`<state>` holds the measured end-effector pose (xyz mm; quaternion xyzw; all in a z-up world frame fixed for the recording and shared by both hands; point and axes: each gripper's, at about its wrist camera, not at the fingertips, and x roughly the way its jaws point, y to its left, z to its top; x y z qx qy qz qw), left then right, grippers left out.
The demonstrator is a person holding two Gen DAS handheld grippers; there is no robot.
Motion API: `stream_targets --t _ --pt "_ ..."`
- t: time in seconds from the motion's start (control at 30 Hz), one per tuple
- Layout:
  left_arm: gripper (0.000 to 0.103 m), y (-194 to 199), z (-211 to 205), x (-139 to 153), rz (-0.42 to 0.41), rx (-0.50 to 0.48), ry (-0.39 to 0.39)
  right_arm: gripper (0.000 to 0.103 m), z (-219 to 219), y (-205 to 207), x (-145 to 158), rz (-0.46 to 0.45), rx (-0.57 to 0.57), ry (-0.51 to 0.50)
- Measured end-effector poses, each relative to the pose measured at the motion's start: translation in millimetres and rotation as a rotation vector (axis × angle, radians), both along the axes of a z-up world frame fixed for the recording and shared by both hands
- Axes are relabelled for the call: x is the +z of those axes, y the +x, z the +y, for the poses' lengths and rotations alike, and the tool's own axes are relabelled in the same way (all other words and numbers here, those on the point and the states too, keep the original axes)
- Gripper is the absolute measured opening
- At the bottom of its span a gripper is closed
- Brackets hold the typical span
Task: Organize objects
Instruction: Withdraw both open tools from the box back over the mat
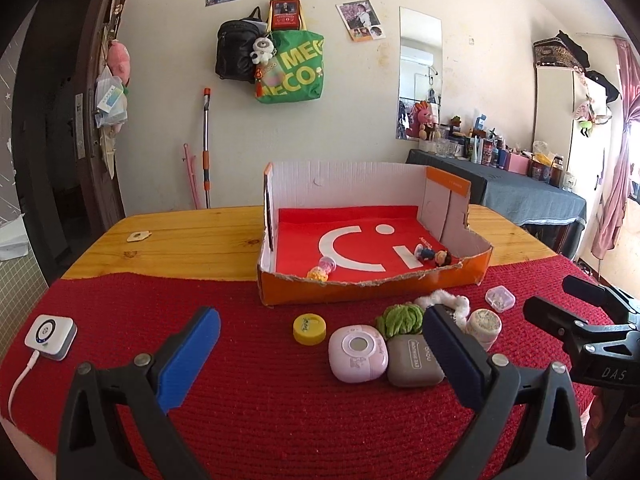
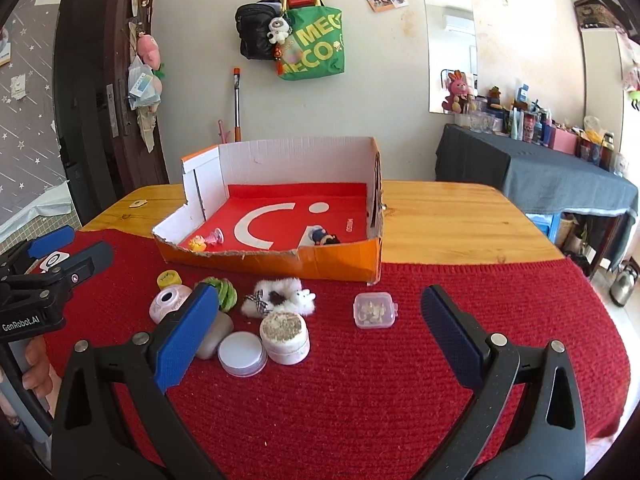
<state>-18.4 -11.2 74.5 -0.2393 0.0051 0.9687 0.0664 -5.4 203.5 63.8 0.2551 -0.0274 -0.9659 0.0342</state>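
Both hand-held grippers stand wide open and empty; the left hand-held gripper (image 1: pixel 320 356) is nearer the pink case (image 1: pixel 357 354), at its 12 o'clock, while the right hand-held gripper (image 2: pixel 320 336) faces the white jar (image 2: pixel 285 337) at 11 o'clock.

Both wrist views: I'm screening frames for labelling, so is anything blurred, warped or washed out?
Left wrist view: sharp, but the fisheye bows the table edge and blackens the corners; daylight washes out by the curtain. Right wrist view: the same bowing, the box crisp, glare at the right edge.

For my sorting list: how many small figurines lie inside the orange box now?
4: a yellow one and a pink one near the front left of the orange box, and two dark ones front right. The wall may hide more.
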Motion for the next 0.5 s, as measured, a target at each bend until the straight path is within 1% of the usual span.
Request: stream_targets --t 0.17,0.4,0.5 --pt "0.103 2 -1 -16 -0.046 0.007 0.017 0.103 2 -1 -19 -0.057 0.002 -0.039" --pt "0.103 -1 2 -36 -0.121 0.003 0.022 0.103 2 1 -36 -0.102 -0.017 -0.030" --pt "0.103 -6 1 -45 -0.169 0.003 0.032 0.103 3 0 -42 -0.124 -0.020 -0.030"
